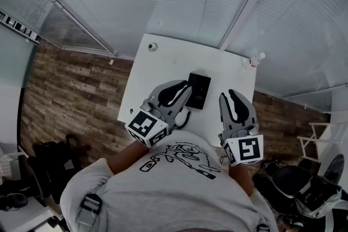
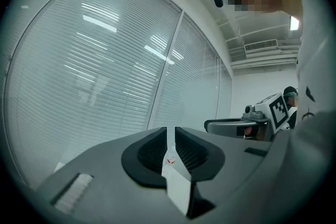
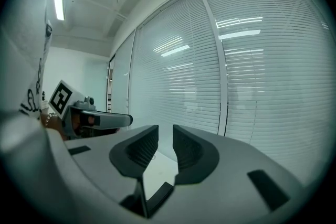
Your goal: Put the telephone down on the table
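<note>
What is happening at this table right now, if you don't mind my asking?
A person holds a gripper in each hand over a white table. The black telephone lies flat on it, close beside the left gripper; the right gripper is apart on its other side. Both grippers are shut with nothing between their jaws, so the telephone looks already put down.

Grey left claw point(image 1: 186, 88), printed grey T-shirt point(image 1: 163, 187)
</note>
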The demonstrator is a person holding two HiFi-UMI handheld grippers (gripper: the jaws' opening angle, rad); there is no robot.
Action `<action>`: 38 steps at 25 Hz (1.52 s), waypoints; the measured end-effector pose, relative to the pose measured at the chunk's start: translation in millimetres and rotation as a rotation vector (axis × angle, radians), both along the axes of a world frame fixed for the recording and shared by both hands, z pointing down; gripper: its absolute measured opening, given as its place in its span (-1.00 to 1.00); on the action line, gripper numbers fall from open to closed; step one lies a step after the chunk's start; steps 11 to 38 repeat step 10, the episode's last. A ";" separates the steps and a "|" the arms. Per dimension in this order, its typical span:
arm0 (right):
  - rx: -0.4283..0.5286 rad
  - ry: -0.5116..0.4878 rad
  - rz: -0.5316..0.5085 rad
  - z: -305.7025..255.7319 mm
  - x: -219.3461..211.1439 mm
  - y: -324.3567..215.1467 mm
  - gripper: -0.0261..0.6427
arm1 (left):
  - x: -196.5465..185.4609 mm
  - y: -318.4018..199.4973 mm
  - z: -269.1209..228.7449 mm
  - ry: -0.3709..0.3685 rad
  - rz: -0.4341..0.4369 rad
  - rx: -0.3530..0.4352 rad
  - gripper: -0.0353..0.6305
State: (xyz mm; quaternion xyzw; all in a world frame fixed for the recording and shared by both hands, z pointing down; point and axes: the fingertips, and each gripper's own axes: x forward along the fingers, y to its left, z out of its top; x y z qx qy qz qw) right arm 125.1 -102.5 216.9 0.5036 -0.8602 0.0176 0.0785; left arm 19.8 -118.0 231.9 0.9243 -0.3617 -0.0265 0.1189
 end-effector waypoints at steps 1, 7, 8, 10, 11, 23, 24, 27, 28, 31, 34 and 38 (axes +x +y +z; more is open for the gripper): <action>-0.001 0.000 0.000 0.3 -0.6 0.0 -0.69 | -0.7 -0.6 0.4 0.001 -0.002 -0.001 -0.75; -0.008 -0.002 0.002 4.1 -1.3 1.2 -0.69 | -2.3 0.5 4.7 -0.001 -0.003 -0.013 -0.76; -0.010 -0.003 0.003 4.9 -1.4 1.6 -0.69 | -2.4 1.1 5.7 -0.002 -0.002 -0.017 -0.76; -0.014 -0.008 0.004 6.7 -1.5 2.7 -0.69 | -2.5 2.3 7.6 -0.002 0.000 -0.024 -0.76; -0.014 -0.008 0.004 6.7 -1.5 2.7 -0.69 | -2.5 2.3 7.6 -0.002 0.000 -0.024 -0.76; -0.014 -0.008 0.004 6.7 -1.5 2.7 -0.69 | -2.5 2.3 7.6 -0.002 0.000 -0.024 -0.76; -0.014 -0.008 0.004 6.7 -1.5 2.7 -0.69 | -2.5 2.3 7.6 -0.002 0.000 -0.024 -0.76; -0.014 -0.008 0.004 6.7 -1.5 2.7 -0.69 | -2.5 2.3 7.6 -0.002 0.000 -0.024 -0.76; -0.014 -0.008 0.004 6.7 -1.5 2.7 -0.69 | -2.5 2.3 7.6 -0.002 0.000 -0.024 -0.76; -0.014 -0.008 0.004 6.7 -1.5 2.7 -0.69 | -2.5 2.3 7.6 -0.002 0.000 -0.024 -0.76; -0.014 -0.008 0.004 6.7 -1.5 2.7 -0.69 | -2.5 2.3 7.6 -0.002 0.000 -0.024 -0.76; -0.014 -0.008 0.004 6.7 -1.5 2.7 -0.69 | -2.5 2.3 7.6 -0.002 0.000 -0.024 -0.76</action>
